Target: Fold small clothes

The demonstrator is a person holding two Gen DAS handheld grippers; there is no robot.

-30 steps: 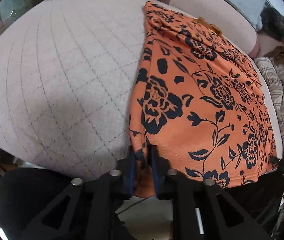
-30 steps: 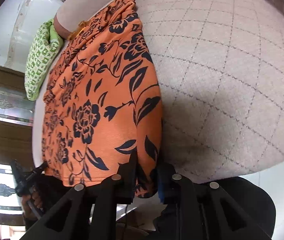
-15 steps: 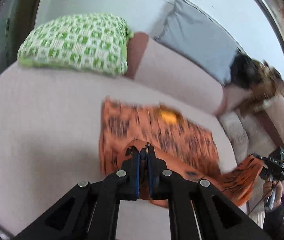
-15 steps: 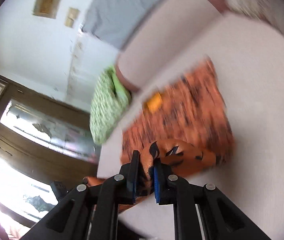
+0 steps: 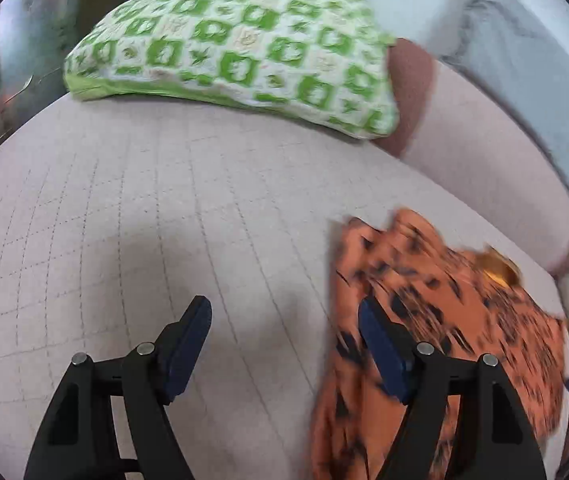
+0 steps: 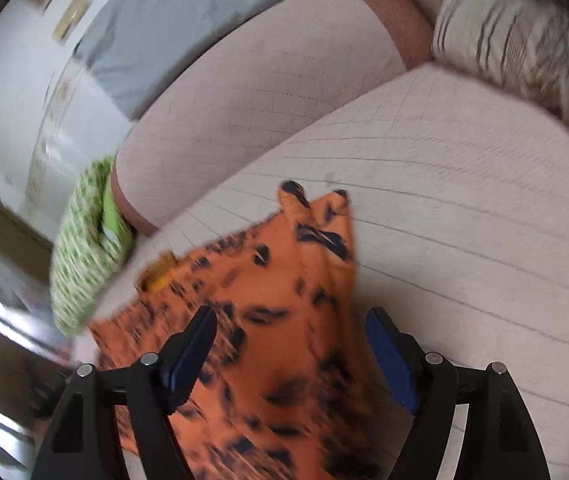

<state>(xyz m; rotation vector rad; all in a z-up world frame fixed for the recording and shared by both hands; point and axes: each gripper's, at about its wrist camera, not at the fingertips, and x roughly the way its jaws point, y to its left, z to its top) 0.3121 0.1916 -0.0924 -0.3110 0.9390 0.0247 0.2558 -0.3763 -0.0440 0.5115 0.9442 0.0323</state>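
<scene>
Quilted pink sofa cushion (image 5: 132,208) carried the orange floral garment (image 6: 284,320), lying beneath the right hand-held gripper (image 6: 290,344) and right of the left hand-held gripper (image 5: 284,336). Both had jaws opening, gripping nothing. Done well, each should lift clear before the fold gets smoothed.
</scene>
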